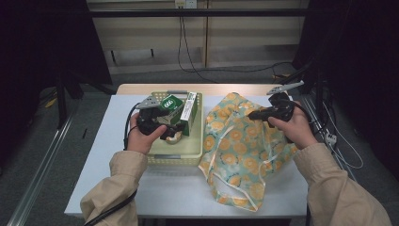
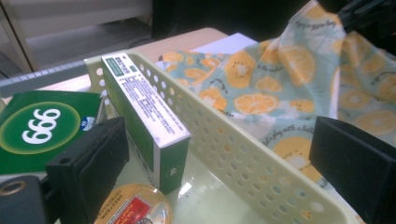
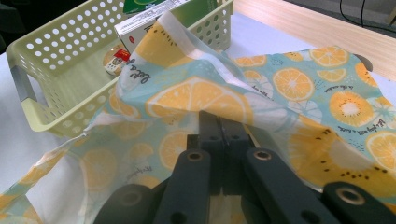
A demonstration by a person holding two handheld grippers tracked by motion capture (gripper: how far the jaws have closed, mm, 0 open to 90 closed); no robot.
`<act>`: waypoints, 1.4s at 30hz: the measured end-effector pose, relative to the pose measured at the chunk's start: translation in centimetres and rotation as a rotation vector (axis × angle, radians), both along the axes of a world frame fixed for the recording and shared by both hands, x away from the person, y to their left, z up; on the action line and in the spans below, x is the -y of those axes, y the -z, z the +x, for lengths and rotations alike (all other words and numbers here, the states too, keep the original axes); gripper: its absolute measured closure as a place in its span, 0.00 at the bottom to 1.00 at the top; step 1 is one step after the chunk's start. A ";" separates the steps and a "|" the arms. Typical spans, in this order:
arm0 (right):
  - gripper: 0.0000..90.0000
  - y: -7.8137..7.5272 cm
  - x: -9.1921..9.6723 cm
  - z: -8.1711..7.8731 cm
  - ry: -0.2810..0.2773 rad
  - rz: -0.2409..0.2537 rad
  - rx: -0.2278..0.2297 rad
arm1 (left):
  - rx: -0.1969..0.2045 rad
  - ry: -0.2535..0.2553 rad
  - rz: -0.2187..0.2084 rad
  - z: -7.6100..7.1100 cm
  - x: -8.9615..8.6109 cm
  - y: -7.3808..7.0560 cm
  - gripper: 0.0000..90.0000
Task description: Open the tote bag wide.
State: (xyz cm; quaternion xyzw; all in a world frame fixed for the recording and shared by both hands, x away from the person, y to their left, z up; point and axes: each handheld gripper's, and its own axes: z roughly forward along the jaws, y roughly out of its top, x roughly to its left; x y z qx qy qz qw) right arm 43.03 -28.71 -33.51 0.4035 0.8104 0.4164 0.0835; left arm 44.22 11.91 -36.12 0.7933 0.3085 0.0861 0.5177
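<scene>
High view, near edge first: two beige sleeves come in from the bottom, left sleeve (image 1: 115, 186) and right sleeve (image 1: 336, 188), over a white table (image 1: 103, 155). Fruit-print cloth bag (image 1: 237, 150) lies on the right half of the table, its near end with a white-edged loop close to the table's near edge, its far end lifted up toward the right gripper (image 1: 256, 114). Right gripper jaws are pressed together and pinch a fold of the bag's upper edge; right gripper view confirms it, the two black jaws meet with no gap and the orange-slice fabric (image 3: 196, 93) tents up from them. Left of the bag, touching or just beside it, sits a pale yellow perforated basket (image 1: 175, 154). Left gripper (image 1: 170, 133) hovers over the basket's near-left part, jaws spread wide, nothing between the pads; in the left gripper view one pad (image 2: 91, 161) is inside the basket and the other pad (image 2: 352, 161) is outside past the basket wall (image 2: 243, 154), over the bag. Inside the basket: a small round tin with a red-and-yellow label (image 2: 135, 207) nearest the left gripper, then a tall green-and-white box (image 2: 144, 123) standing on edge, and a flat green box marked 999 (image 2: 44, 128) to its left. Far side: a wooden strip (image 1: 188, 88) along the table's far edge, then grey floor with black cables (image 1: 188, 52) and a pale wall.
</scene>
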 end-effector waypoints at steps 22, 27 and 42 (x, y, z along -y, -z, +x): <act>1.00 0.7 0.3 -0.2 -0.017 0.009 -0.006 | -0.016 -0.030 0.143 1.4 0.7 2.4 0.06; 1.00 0.8 0.2 -0.1 -0.016 0.013 -0.006 | -0.041 -0.041 0.160 2.2 0.4 3.3 0.06; 1.00 1.0 0.1 0.1 -0.026 0.017 -0.005 | -0.169 -0.091 0.350 4.0 0.4 6.7 0.08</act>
